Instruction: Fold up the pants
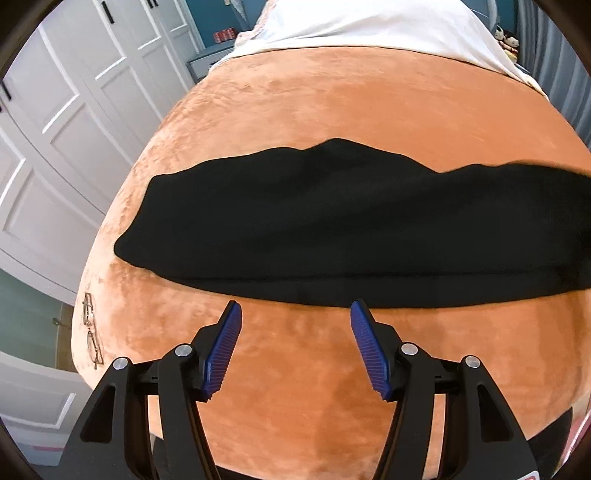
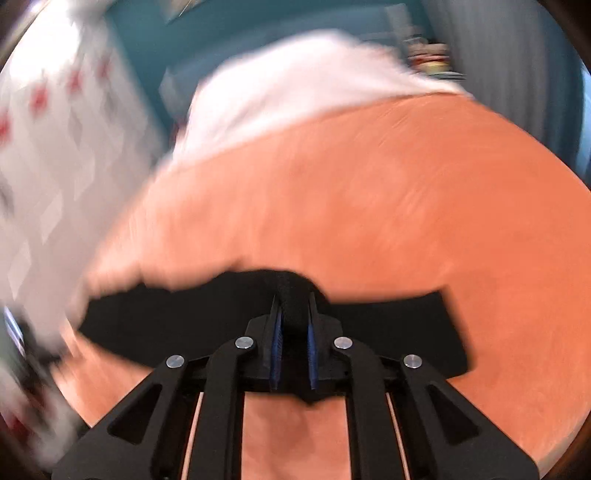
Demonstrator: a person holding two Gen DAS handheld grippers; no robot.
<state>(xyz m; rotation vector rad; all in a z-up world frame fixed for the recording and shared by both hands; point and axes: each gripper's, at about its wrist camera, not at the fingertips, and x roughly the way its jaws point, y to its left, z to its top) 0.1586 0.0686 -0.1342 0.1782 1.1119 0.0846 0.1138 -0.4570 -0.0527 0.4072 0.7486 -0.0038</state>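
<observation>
Black pants (image 1: 332,229) lie in a long band across an orange plush blanket (image 1: 332,99) on a bed. My left gripper (image 1: 295,310) is open and empty, just short of the near edge of the pants. In the blurred right wrist view, my right gripper (image 2: 294,306) is shut on a bunched fold of the black pants (image 2: 166,325), which spread left and right of the fingers.
A pair of glasses (image 1: 92,328) lies on the blanket near its left edge. A white sheet (image 1: 369,26) covers the far end of the bed. White wardrobe doors (image 1: 74,110) stand to the left. A grey curtain (image 2: 509,66) hangs at the far right.
</observation>
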